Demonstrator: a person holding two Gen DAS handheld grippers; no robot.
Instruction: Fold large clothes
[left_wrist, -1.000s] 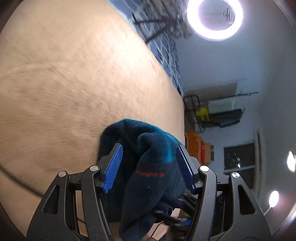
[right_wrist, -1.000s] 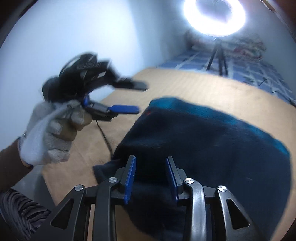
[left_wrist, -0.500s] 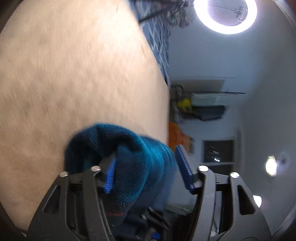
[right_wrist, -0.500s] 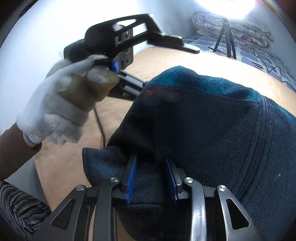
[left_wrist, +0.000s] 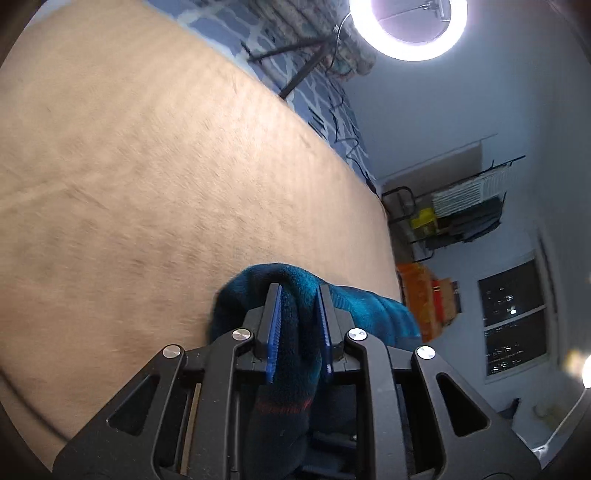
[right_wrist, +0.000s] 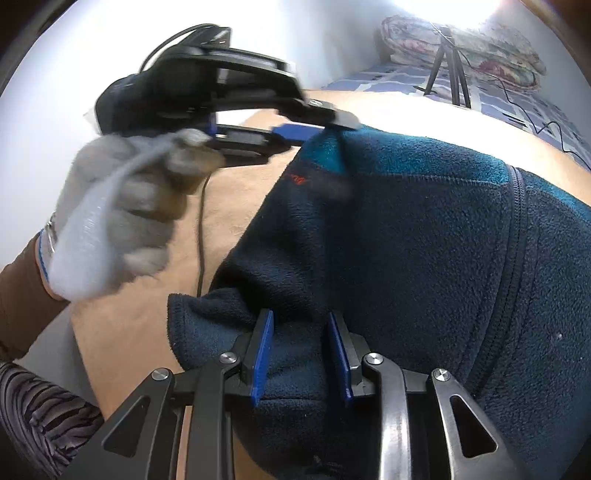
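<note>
Navy fleece jacket lay on the tan blanket; the left gripper pinched its teal edge, the right gripper clamped a dark fold

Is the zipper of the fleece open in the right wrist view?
No, the zipper runs as one closed line down the fleece, with the cloth joined on both sides.
</note>
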